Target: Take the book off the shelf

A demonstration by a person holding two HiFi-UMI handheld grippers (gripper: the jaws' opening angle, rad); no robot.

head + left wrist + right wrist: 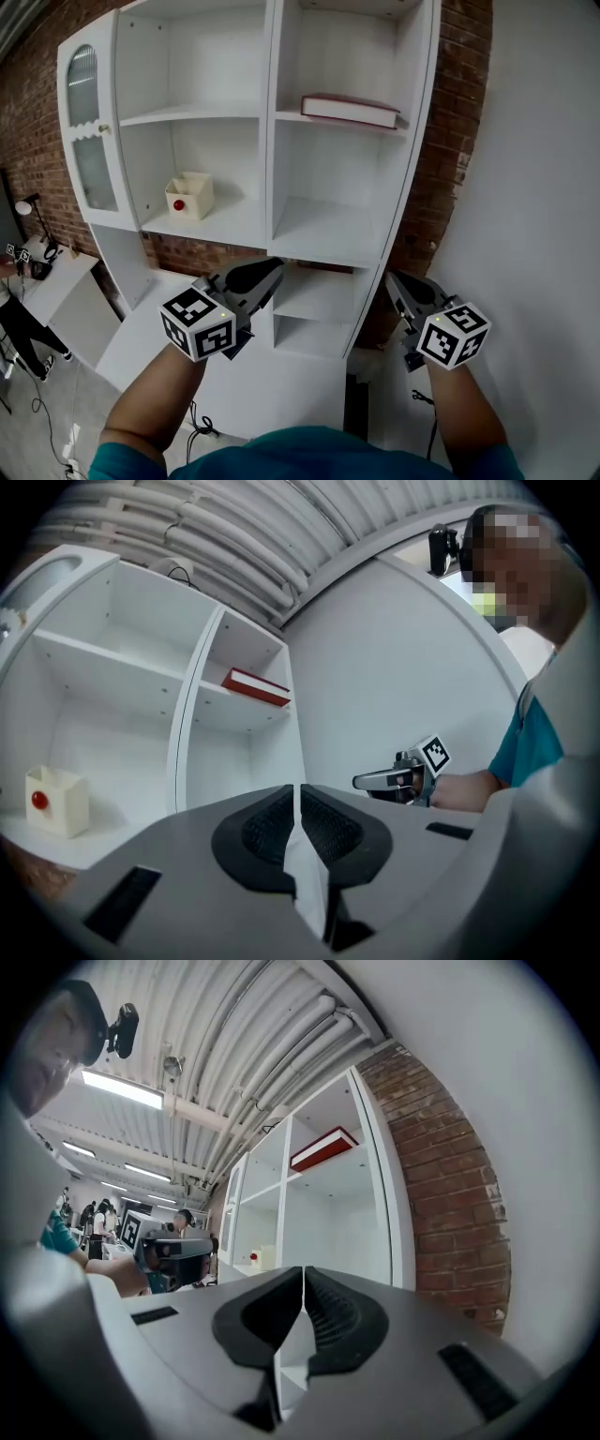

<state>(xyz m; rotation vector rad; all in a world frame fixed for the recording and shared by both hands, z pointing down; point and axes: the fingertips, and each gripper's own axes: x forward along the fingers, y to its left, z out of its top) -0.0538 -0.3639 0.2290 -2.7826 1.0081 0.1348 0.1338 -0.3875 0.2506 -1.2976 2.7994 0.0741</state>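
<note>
Head view cuts off shelf above book (lying flat).

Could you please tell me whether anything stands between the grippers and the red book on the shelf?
Nothing visible does. The book lies flat, alone on the open-fronted upper right shelf. The left gripper and right gripper are below it, jaws together and empty. The cream box sits in another compartment.

No legible text, labels, numbers; left marker cube, right marker cube: black-white square patterns only.
</note>
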